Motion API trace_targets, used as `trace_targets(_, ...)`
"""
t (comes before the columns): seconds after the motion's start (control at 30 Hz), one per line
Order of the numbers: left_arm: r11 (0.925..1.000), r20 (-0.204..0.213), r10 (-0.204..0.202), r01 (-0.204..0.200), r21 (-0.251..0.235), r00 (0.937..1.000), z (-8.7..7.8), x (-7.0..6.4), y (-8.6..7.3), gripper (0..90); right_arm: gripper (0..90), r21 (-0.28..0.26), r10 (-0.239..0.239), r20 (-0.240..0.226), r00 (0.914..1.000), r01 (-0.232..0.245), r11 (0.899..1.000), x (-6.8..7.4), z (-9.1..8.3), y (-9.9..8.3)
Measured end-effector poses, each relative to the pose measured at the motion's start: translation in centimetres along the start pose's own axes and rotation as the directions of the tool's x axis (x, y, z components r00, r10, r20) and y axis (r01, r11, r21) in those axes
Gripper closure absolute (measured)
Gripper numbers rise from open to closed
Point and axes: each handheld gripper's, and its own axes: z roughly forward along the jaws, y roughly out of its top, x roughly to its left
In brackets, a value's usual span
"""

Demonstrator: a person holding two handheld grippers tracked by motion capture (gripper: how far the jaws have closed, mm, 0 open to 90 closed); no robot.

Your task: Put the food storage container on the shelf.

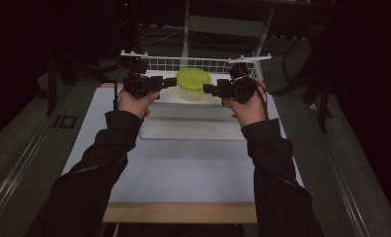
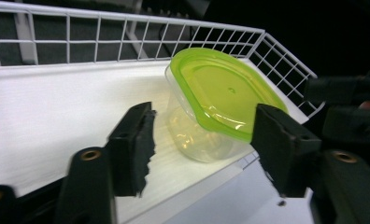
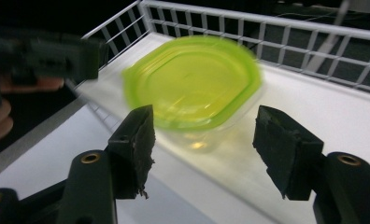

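Flanking a green-lidded container on a white table in a dark room, both hand-held grippers gape apart.

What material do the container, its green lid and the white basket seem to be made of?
Container: likely clear, glossy plastic; the white tray shows through its wall.
Green lid: translucent, shiny plastic, judging by its highlights and moulded rim.
White basket: probably metal wire with a white coating, given its thin, straight grid bars.

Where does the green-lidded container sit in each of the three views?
High view: green-lidded container at top centre, between both grippers.
Left gripper view: right of centre, beyond the open jaws.
Right gripper view: centre, blurred, beyond the open jaws.
Shared landmark: white wire basket.
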Motion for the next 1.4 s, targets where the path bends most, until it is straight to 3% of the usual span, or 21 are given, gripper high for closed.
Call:
trace_targets(0.03,0.9987,0.052,0.043,-0.042,-0.028,0.9977,-0.7,0.0,-0.7,32.6,45.1,-0.003,-0.017,-0.005,0.9998,0.017,1.000,0.5,0.1,-0.5)
trace_targets(0.07,0.9981,0.063,0.053,-0.051,-0.034,0.9966,-1.0,-0.1,-1.0,30.4,49.9,0.004,-0.028,-0.009,0.9996,0.028,1.000,0.8,0.2,-0.8)
trace_targets(0.1,0.9971,0.060,0.068,-0.065,-0.038,0.9959,-1.2,-0.3,-1.4,28.4,57.5,0.006,-0.037,-0.011,0.9993,0.037,0.999,1.0,0.3,-1.2)
trace_targets(0.17,0.9955,0.057,0.084,-0.081,-0.049,0.9949,-1.5,-0.4,-1.8,21.9,59.6,0.012,-0.049,-0.010,0.9988,0.049,0.999,1.3,0.5,-1.6)
trace_targets(0.2,0.9947,0.052,0.090,-0.087,-0.055,0.9946,-1.7,-0.5,-2.1,21.9,66.5,0.016,-0.063,-0.001,0.9980,0.063,0.998,1.7,0.7,-2.0)
trace_targets(0.23,0.9887,0.032,0.127,-0.124,-0.083,0.9913,-2.1,-0.8,-3.2,12.9,77.2,0.034,-0.063,-0.001,0.9980,0.063,0.997,2.0,1.2,-2.5)
trace_targets(0.27,0.9873,0.028,0.135,-0.132,-0.089,0.9905,-2.2,-0.9,-3.6,9.8,81.6,0.043,-0.062,-0.001,0.9981,0.062,0.997,2.1,1.7,-2.8)
trace_targets(0.33,0.9843,0.031,0.144,-0.140,-0.107,0.9891,-2.3,-1.0,-4.2,1.3,84.2,0.047,-0.059,0.001,0.9982,0.059,0.997,2.3,2.3,-3.1)
trace_targets(0.47,0.9725,0.063,0.173,-0.160,-0.169,0.9829,-2.6,-0.8,-7.1,1.3,84.2,0.037,-0.051,0.013,0.9986,0.051,0.998,2.4,3.8,-3.4)
trace_targets(0.6,0.9629,0.089,0.203,-0.183,-0.199,0.9750,-2.8,-0.8,-8.5,1.3,83.7,0.039,-0.049,0.036,0.9981,0.048,0.998,2.3,4.9,-3.3)
trace_targets(0.67,0.9630,0.083,0.223,-0.207,-0.173,0.9712,-2.6,-0.8,-9.5,1.3,83.0,0.038,-0.034,0.047,0.9983,0.032,0.999,1.8,5.5,-3.1)
trace_targets(0.8,0.9670,0.099,0.221,-0.205,-0.151,0.9701,-2.5,-0.8,-10.2,1.3,80.3,0.032,-0.033,0.076,0.9965,0.031,0.999,1.4,5.7,-2.8)
trace_targets(1.03,0.9627,0.110,0.247,-0.231,-0.141,0.9628,-2.6,-0.8,-11.9,1.2,77.9,0.021,-0.029,0.097,0.9949,0.027,0.999,1.1,5.0,-3.0)
trace_targets(1.07,0.9607,0.121,0.256,-0.238,-0.143,0.9591,-2.8,-0.6,-12.4,1.3,72.1,0.017,-0.034,0.077,0.9965,0.033,0.999,1.5,4.5,-3.3)
trace_targets(1.13,0.9599,0.123,0.261,-0.244,-0.137,0.9574,-2.9,-0.5,-12.6,1.3,69.3,0.014,-0.040,0.068,0.9969,0.039,0.999,1.7,4.1,-3.6)
trace_targets(1.17,0.9558,0.125,0.275,-0.257,-0.143,0.9533,-3.1,-0.4,-13.0,1.2,59.1,0.016,-0.065,0.043,0.9970,0.064,0.998,2.2,3.7,-4.3)
trace_targets(1.23,0.9552,0.122,0.279,-0.262,-0.138,0.9526,-3.2,-0.3,-13.2,1.3,57.0,0.018,-0.073,0.031,0.9968,0.073,0.997,2.6,3.5,-4.7)
trace_targets(1.3,0.9543,0.131,0.279,-0.259,-0.148,0.9513,-3.5,-0.2,-13.6,1.3,46.5,0.015,-0.090,-0.010,0.9959,0.090,0.996,3.4,3.0,-6.1)
trace_targets(1.33,0.9525,0.134,0.286,-0.267,-0.147,0.9487,-3.6,-0.3,-13.8,1.3,46.5,0.015,-0.090,-0.010,0.9959,0.090,0.996,3.4,3.0,-6.1)
trace_targets(1.37,0.9464,0.141,0.306,-0.285,-0.152,0.9414,-3.9,-0.4,-14.2,1.3,36.4,0.010,-0.104,-0.039,0.9939,0.104,0.995,3.9,2.6,-7.2)
trace_targets(1.4,0.9446,0.143,0.311,-0.289,-0.156,0.9395,-4.0,-0.5,-14.5,1.3,33.6,0.007,-0.119,-0.046,0.9918,0.119,0.993,4.1,2.5,-7.7)
